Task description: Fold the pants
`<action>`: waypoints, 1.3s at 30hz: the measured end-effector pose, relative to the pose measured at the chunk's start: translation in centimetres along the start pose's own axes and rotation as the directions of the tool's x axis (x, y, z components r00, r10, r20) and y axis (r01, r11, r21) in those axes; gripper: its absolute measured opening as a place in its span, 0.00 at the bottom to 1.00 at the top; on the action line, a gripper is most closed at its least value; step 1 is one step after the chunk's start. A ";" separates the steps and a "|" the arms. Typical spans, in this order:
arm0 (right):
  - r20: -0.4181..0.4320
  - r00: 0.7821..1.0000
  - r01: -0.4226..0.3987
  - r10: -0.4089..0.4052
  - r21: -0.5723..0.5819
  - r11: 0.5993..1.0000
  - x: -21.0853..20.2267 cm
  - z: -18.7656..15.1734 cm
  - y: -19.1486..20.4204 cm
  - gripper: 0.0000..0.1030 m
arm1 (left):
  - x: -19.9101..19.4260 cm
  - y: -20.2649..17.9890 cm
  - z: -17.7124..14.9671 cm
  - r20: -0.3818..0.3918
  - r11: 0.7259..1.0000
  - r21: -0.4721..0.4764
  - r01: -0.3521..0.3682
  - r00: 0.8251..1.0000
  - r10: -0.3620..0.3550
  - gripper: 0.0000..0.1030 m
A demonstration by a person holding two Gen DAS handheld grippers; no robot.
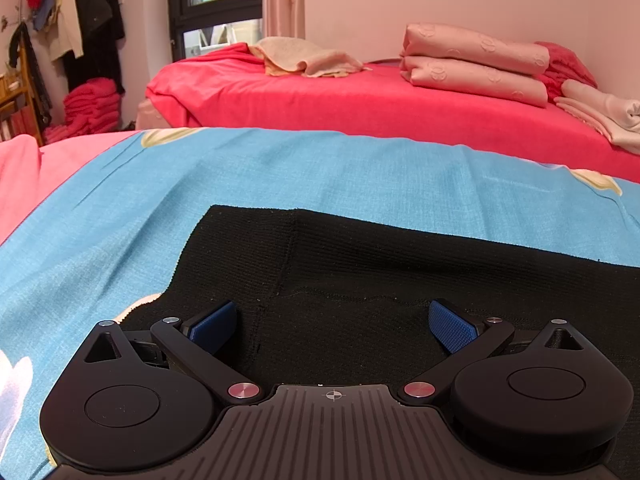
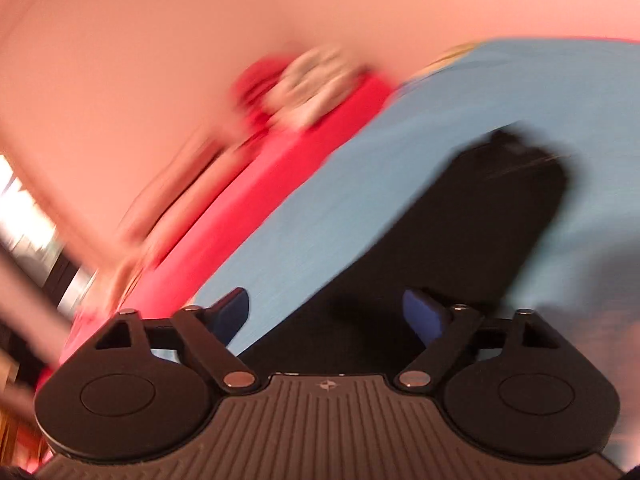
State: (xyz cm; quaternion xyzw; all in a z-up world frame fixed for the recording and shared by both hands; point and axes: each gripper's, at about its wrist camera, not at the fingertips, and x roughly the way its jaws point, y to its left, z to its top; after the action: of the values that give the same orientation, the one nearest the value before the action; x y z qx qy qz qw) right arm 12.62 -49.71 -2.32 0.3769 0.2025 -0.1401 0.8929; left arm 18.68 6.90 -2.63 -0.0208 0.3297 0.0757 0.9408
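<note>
Black knit pants (image 1: 360,264) lie flat on a blue bedsheet (image 1: 280,168). My left gripper (image 1: 332,326) is open, low over the near part of the pants, with its blue pads (image 1: 212,326) wide apart and nothing between them. In the blurred, tilted right wrist view the pants (image 2: 460,232) stretch away as a long black strip across the blue sheet (image 2: 400,152). My right gripper (image 2: 328,314) is open and empty over the near end of the strip.
A second bed with a red cover (image 1: 360,96) stands beyond, carrying folded pink quilts (image 1: 476,64) and a beige towel (image 1: 304,58). Clothes hang on a rack (image 1: 72,12) at the far left. A pink blanket (image 1: 24,176) borders the blue sheet on the left.
</note>
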 end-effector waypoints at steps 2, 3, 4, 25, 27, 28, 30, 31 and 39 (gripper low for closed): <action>0.006 0.999 0.036 -0.036 0.000 0.999 -1.8 0.2 -0.8 0.85 | 0.0 0.0 0.0 0.000 1.000 0.000 0.000 1.000 0.000 1.00; 0.000 0.999 0.049 -0.049 -0.006 0.999 -2.6 0.1 -1.1 0.86 | 0.0 0.0 0.0 0.000 1.000 0.000 0.000 1.000 0.000 1.00; -0.022 0.998 0.063 -0.064 -0.014 0.998 -3.2 0.0 -1.2 0.86 | 0.0 0.0 0.0 0.000 1.000 0.000 0.000 1.000 0.000 1.00; -0.086 0.995 -0.041 0.043 0.022 0.999 2.3 0.5 -2.4 0.87 | 0.0 0.0 0.0 0.000 1.000 -0.002 0.001 1.000 -0.001 1.00; -0.091 0.996 -0.030 0.024 -0.064 0.997 2.4 -0.6 -1.0 0.84 | 0.0 0.0 0.0 0.000 1.000 -0.002 0.001 1.000 -0.001 1.00; -0.089 0.996 -0.031 0.023 -0.095 0.995 2.6 -0.9 -0.6 0.81 | 0.0 0.0 0.0 0.000 1.000 -0.001 0.001 1.000 -0.001 1.00; -0.070 0.997 0.011 -0.020 -0.130 0.991 2.7 -1.1 -0.2 0.64 | 0.0 0.0 0.0 0.000 1.000 -0.002 0.002 1.000 -0.002 1.00; -0.062 0.997 0.041 -0.048 -0.118 0.992 3.0 -0.9 -0.4 0.39 | 0.0 0.0 0.0 0.000 1.000 -0.002 0.002 1.000 -0.002 1.00; 0.092 0.979 0.202 -0.183 -0.286 0.937 2.0 -1.9 3.2 0.23 | -0.3 0.2 0.0 0.015 1.000 -0.020 0.010 1.000 -0.010 1.00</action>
State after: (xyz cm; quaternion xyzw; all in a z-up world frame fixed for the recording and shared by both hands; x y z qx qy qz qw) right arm 15.15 -46.32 -2.49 0.2139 0.2285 -0.2073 0.9269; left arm 18.41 7.09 -2.42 -0.0314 0.3216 0.0743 0.9434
